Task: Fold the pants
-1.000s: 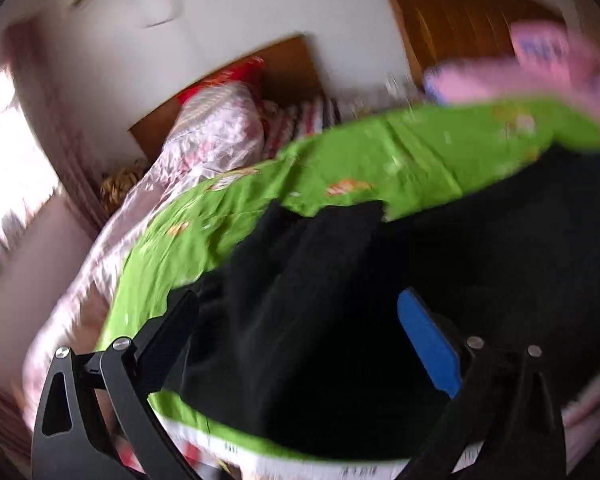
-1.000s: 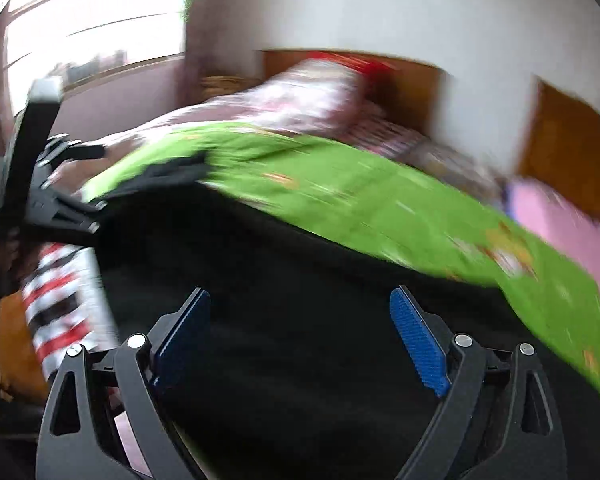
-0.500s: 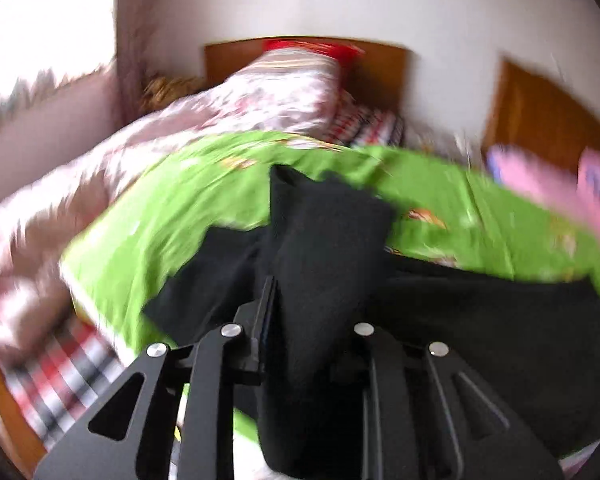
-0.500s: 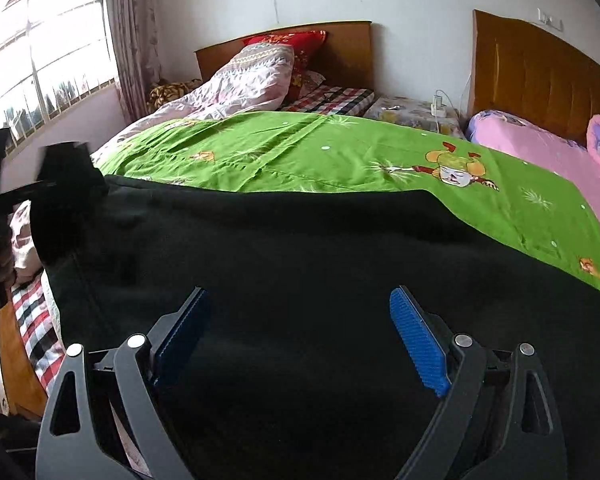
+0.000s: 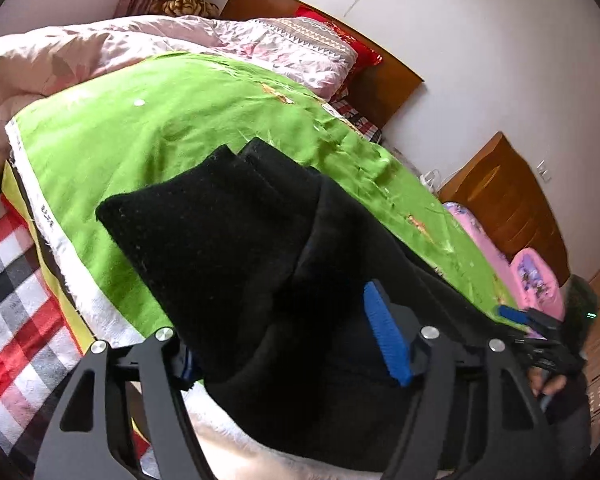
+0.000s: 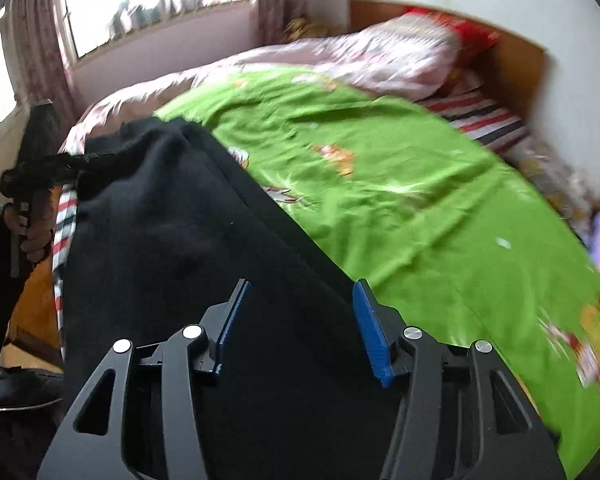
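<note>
Left gripper (image 5: 288, 344): jaws partly apart, just been opening back up after a pinch. A thick fold of the black pants (image 5: 260, 264) bunches between the fingers; the right blue pad (image 5: 384, 340) is exposed and stands clear of the cloth, the left pad is buried under fabric. Can't see any pad pressing, so reads as released with cloth still lying in the gap.

Right gripper (image 6: 300, 320): jaws apart, just been closing in. Both blue pads (image 6: 368, 328) visible, hovering over flat black fabric, no fold caught between them. Right pad sits about on the pants' long edge, where black meets green.

Pants lie along the near edge of the green sheet (image 6: 400, 200) on the bed, one end doubled over into a folded stack at the left gripper's side. Long straight edge runs diagonally across the right wrist view.

Beyond: pink quilt (image 5: 100, 52) heaped at the far side, red pillow (image 5: 340, 32) against the wooden headboard (image 5: 384, 80), plaid bedcover (image 5: 16, 300) under the sheet's edge. Right wrist view is motion-blurred.
</note>
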